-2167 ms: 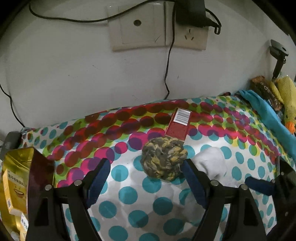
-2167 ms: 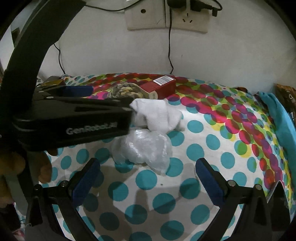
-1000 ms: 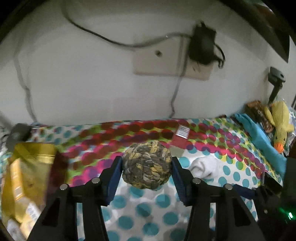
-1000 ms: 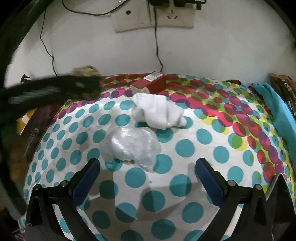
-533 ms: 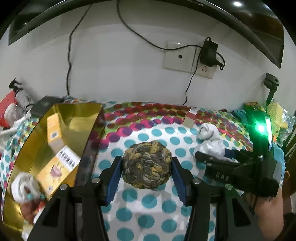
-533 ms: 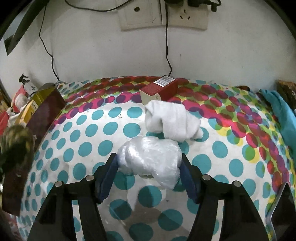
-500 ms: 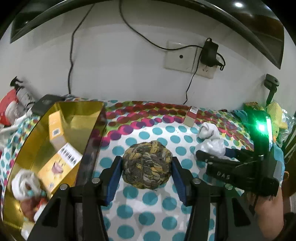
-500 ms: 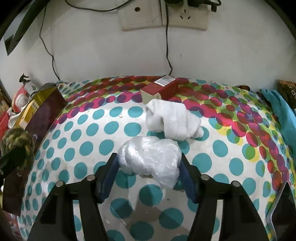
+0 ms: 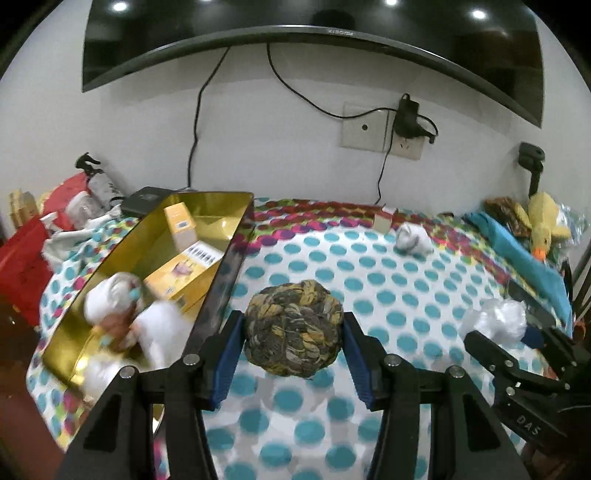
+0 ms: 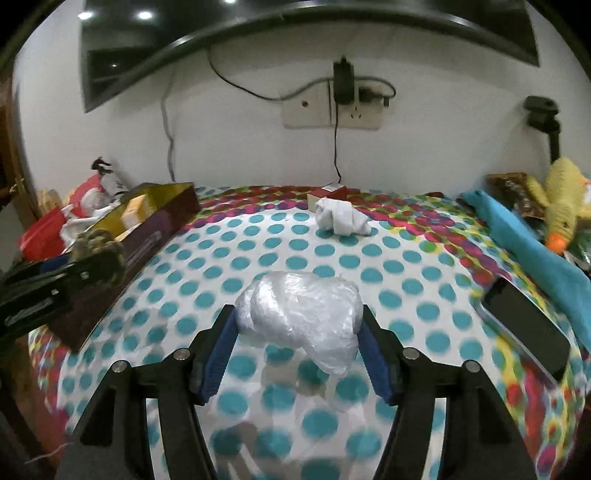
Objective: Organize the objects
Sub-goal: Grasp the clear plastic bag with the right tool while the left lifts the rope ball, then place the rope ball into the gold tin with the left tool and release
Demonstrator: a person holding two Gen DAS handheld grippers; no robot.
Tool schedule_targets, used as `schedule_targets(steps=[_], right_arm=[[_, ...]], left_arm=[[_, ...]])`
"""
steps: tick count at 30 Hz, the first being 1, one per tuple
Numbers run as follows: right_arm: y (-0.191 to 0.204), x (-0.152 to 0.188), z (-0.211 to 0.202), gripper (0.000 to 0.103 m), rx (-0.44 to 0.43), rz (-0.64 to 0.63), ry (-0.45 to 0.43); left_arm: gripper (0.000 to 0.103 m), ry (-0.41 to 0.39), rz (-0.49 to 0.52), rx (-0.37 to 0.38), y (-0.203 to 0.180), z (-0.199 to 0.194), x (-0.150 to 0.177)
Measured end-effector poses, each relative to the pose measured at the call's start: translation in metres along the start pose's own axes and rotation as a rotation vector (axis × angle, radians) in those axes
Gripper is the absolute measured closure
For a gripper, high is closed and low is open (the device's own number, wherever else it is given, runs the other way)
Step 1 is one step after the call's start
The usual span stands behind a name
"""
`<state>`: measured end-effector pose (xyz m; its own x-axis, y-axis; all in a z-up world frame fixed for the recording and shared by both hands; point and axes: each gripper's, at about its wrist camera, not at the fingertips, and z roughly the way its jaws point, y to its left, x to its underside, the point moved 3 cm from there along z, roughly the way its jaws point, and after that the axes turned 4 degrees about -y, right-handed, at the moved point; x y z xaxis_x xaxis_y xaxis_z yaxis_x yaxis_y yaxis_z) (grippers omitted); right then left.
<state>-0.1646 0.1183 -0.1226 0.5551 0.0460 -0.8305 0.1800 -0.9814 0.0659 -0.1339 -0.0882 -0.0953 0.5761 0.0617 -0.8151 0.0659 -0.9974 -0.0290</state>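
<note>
A home: wall-mounted television, plush duck, polka-dot cloth.

Dim, fisheye-warped, blurred lower edges

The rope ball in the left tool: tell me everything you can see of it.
The rope ball is a round knot of thick braided cord, olive, grey and yellow, coarse and fibrous. It is clamped at its sides between the blue pads of the left tool, apparently lifted above the dotted cloth, just right of the gold box. Nothing else touches it.
</note>
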Motion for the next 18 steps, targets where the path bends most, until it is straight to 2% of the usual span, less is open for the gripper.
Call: schedule_targets(steps=[3, 8, 11, 18], right_arm=[[0.008, 0.013, -0.017, 0.041, -0.012, -0.018, -0.001], [0.017, 0.013, -0.052, 0.041, -0.039, 0.007, -0.043], [0.022, 0.008, -0.072, 0.039, -0.037, 0.006, -0.079], [0.038, -0.003, -0.091, 0.041, -0.033, 0.003, -0.106]], left_arm=[[0.05, -0.002, 0.003, -0.035, 0.008, -0.021, 0.016], [0.05, -0.017, -0.013, -0.088, 0.027, -0.048, 0.033], [0.05, -0.038, -0.024, -0.115, 0.041, -0.061, 0.037], [0.05, -0.087, -0.079, -0.159, 0.084, -0.085, 0.031]])
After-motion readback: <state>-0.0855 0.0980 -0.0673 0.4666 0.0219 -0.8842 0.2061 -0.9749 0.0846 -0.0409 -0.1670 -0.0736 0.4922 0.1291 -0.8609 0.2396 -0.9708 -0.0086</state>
